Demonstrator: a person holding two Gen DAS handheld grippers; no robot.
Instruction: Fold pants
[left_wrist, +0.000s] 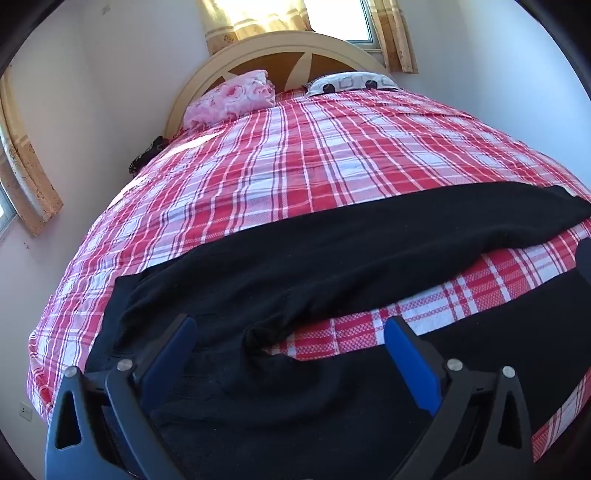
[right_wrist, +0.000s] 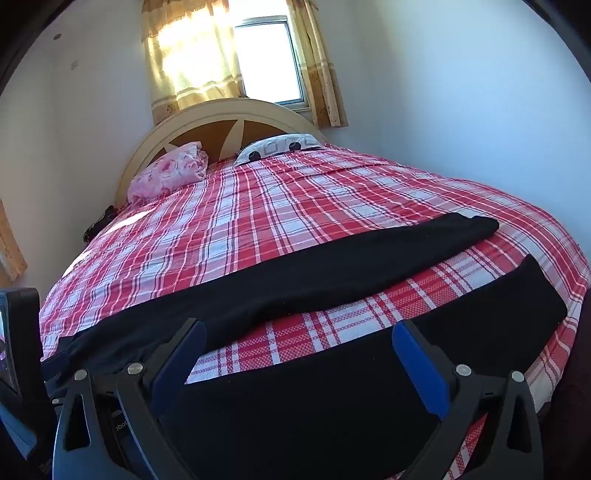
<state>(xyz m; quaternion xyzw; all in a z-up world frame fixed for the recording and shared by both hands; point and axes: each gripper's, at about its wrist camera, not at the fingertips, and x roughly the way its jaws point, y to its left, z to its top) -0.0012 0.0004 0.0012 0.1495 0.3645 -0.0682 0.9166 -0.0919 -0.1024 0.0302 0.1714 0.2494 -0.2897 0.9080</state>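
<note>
Pants (right_wrist: 332, 273) lie crosswise on bed (right_wrist: 295, 192), legs pointing right.

Black left gripper (left_wrist: 290, 325) and right gripper (right_wrist: 295, 330), blue-padded jaws, silver screws

The pants (right_wrist: 332, 266) lie flat across the near end of the bed (right_wrist: 295, 192), waist to the left, the two legs spread apart toward the right. Two pillows (right_wrist: 170, 170) rest side by side at the far end, against the headboard (right_wrist: 207, 122), below a window (right_wrist: 269, 59).
</note>
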